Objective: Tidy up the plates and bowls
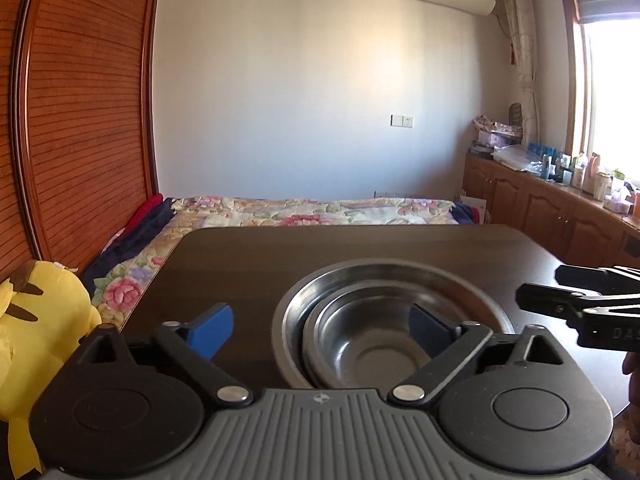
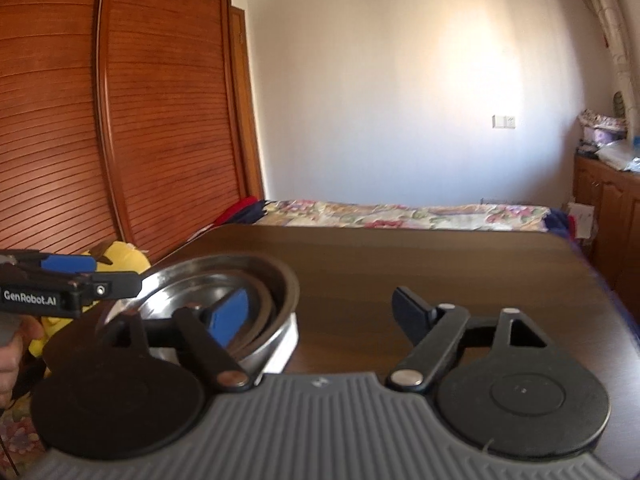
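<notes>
A small steel bowl (image 1: 368, 340) sits nested inside a larger steel bowl (image 1: 460, 284) on the dark wooden table (image 1: 248, 256). My left gripper (image 1: 320, 328) is open and empty, just above the near left part of the bowls. In the right wrist view the nested bowls (image 2: 264, 280) stand at the left, with the left gripper's body (image 2: 72, 292) over their left rim. My right gripper (image 2: 320, 312) is open and empty to the right of the bowls. It shows at the right edge of the left wrist view (image 1: 580, 300).
A yellow plush toy (image 1: 36, 312) lies left of the table. A bed with a floral cover (image 1: 320, 210) stands beyond the far table edge. A wooden wardrobe (image 2: 120, 120) is on the left, and low cabinets (image 1: 560, 208) with bottles on the right.
</notes>
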Demonstrator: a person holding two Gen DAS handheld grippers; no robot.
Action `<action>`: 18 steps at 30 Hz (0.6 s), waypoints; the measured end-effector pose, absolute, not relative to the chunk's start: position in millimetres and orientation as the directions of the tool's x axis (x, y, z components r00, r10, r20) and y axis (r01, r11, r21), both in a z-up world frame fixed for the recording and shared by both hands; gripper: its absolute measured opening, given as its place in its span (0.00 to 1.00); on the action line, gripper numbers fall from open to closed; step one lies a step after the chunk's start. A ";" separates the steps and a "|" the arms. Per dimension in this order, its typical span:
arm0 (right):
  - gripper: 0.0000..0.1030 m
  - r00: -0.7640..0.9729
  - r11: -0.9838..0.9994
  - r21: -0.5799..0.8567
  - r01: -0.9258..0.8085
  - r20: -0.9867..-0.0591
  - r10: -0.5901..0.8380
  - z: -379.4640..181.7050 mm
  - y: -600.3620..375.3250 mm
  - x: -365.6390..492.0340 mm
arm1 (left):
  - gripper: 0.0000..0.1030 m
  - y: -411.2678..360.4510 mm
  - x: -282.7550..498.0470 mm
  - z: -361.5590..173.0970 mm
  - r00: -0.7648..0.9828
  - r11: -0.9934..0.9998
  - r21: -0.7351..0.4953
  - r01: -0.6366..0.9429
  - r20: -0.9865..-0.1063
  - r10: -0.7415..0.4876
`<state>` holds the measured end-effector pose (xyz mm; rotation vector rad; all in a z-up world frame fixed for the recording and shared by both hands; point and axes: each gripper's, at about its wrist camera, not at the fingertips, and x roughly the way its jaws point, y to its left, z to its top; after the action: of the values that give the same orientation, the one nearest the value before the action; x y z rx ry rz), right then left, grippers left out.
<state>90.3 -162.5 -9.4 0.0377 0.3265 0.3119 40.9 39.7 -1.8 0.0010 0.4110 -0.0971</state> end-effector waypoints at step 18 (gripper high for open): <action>1.00 0.962 0.987 0.066 -0.144 -0.223 0.155 14.9 -194.3 49.0 | 1.00 -0.1 15.7 15.8 0.923 0.993 0.030 0.115 -0.372 -0.096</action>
<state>49.0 -194.3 14.9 0.0496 0.2295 0.1518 15.7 -0.1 15.8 0.0512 0.3790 -0.1083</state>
